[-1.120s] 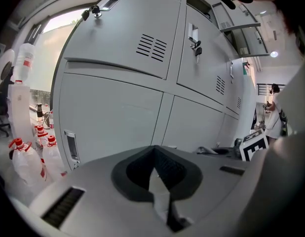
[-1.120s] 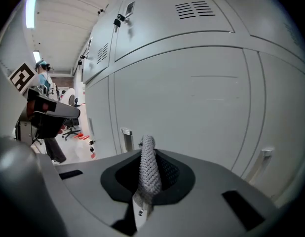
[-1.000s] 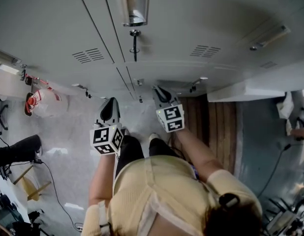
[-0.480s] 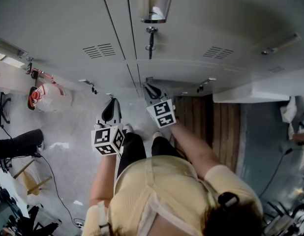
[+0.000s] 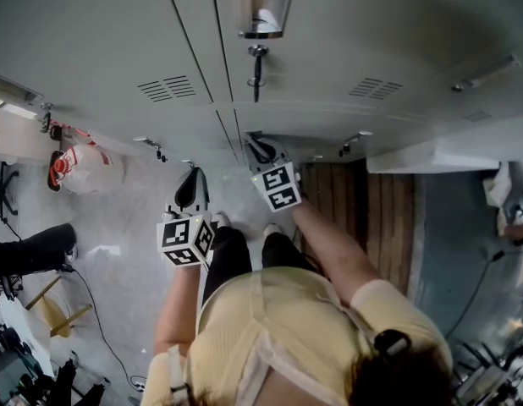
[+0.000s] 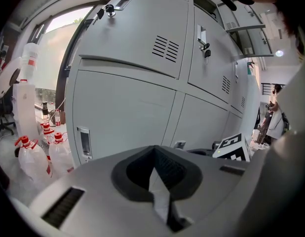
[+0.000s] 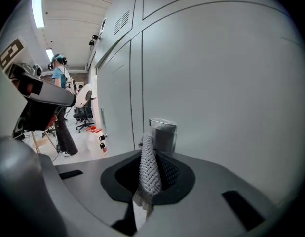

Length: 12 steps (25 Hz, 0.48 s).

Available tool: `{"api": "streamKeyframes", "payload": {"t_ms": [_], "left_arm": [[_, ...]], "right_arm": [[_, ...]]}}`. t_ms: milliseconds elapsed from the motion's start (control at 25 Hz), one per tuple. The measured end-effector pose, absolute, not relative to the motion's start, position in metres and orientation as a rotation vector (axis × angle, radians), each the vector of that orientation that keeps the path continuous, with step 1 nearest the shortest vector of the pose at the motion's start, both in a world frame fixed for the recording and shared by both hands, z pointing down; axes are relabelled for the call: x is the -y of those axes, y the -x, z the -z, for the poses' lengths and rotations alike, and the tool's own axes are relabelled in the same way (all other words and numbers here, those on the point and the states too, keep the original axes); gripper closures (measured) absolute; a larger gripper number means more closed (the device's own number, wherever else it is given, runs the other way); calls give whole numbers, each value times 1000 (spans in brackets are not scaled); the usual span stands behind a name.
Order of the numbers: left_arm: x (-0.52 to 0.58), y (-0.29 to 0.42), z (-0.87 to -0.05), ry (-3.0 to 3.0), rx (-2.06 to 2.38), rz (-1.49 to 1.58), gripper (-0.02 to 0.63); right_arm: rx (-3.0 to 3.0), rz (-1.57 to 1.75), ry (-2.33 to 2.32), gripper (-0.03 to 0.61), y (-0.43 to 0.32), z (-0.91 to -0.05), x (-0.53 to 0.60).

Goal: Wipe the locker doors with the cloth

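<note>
Right tool point(image 5: 260, 149): jaws closed on the cloth point(image 7: 147, 172), pinching a fold that stands up past the tips; it is held low, right up against the bottom row of the locker doors point(image 5: 371, 32).
Left tool point(image 5: 190, 184): jaws pressed together with nothing between them; it hangs to the left of the right tool, apart from the doors, and takes no part in the wipe.
Cloth: pale grey open knit, bunched into a narrow ridge in the right tool, just beside a small metal handle plate point(image 7: 163, 131) on a lower door. I cannot tell whether it actually touches the metal.
Locker doors: smooth grey painted steel in two tiers, with vent slots, key locks and narrow seams between the panels.
How the cloth will handle: probably light, soft and limp. It should fold and drag instead of pushing back, and the knit could snag on handles, keys or door edges.
Where to hold: deep in the bunched middle, as now, with a free tuft beyond the tips so that cloth, not jaw, meets the paint.
Step in hand: likely wiping the lower door around its handle.
Risk: too little cloth showing and the hard jaws may scrape the door.
</note>
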State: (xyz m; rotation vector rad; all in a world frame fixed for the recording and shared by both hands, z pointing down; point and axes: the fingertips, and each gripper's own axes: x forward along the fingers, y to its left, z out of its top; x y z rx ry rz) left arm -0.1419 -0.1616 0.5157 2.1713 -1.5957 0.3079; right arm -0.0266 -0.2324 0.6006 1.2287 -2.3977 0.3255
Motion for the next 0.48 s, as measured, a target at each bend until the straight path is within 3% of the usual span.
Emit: {"api": "streamKeyframes", "payload": {"t_ms": [480], "left_arm": [[166,123,-516,-2201,1559,-312,612]], "right_arm": [[2323,-418,-1376,558,-30,-606,234]]}}
